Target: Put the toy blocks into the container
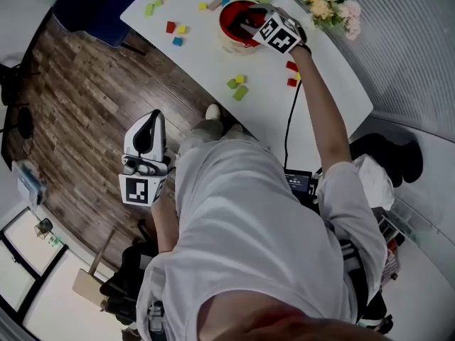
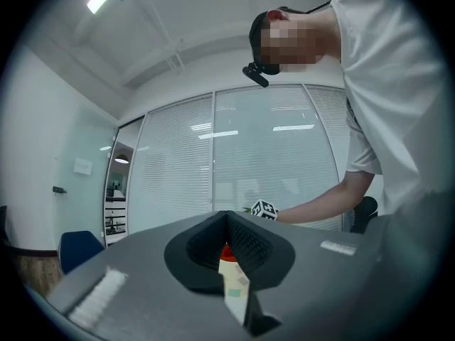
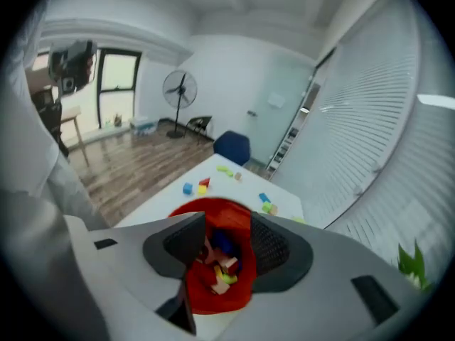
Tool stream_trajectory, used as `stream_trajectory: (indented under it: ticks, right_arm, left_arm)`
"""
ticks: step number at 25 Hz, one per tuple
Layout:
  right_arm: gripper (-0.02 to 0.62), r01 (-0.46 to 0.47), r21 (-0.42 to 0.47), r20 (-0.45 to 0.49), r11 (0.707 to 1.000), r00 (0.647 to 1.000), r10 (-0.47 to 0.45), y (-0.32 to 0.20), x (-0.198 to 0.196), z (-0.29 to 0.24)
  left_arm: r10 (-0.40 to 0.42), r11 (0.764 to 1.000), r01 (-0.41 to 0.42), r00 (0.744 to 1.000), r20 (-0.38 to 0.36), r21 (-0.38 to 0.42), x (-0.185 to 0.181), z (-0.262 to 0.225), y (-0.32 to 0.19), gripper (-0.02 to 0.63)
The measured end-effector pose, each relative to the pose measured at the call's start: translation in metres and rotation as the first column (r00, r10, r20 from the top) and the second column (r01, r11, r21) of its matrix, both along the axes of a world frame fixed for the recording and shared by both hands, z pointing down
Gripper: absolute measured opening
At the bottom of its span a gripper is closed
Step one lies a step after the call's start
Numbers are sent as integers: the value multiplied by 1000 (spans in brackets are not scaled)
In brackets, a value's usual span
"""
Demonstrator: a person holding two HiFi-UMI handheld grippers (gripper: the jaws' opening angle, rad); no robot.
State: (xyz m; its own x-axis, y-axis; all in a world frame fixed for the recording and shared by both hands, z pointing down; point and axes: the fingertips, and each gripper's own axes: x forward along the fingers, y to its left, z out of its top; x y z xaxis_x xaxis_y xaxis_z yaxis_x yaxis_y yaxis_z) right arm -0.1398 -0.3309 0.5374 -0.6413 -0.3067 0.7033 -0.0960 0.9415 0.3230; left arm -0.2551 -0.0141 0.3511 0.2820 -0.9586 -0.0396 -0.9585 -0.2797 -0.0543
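My right gripper, jaws released, hangs over the red bowl. My left gripper has its jaws clenched, empty. The green blocks look light and rigid, so I'd pinch flat faces.

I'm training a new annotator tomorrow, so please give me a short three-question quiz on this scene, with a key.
1. Multiple choice: the right gripper hangs over which thing? A) the red container B) a sink C) a cardboard box.
2. True or false: no blocks lie on the table.
3. Fill in: the left gripper is held away from the table, over the wooden ____.

Key: 1 A. 2 False: green blocks and others lie on it. 3 floor.
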Motion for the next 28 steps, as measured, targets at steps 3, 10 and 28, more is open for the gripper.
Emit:
stream_trajectory:
  ticks: [3,10,28]
  right_arm:
    - [171,-129,-38,326,991,936,135,16,19,-55]
    - [54,-297,-41,816,954,541,204,111,103,-189]
    - [1,-346,-60,809,936,533,248,281,164,-223]
  left_arm:
    - [59,998,-59,998,-4,22,16,-6,-11,-4]
    - [165,984,-167,985,48,61,53,-22,-34,-4]
    - [302,953,-303,948,99,2,160,-26,23,-5]
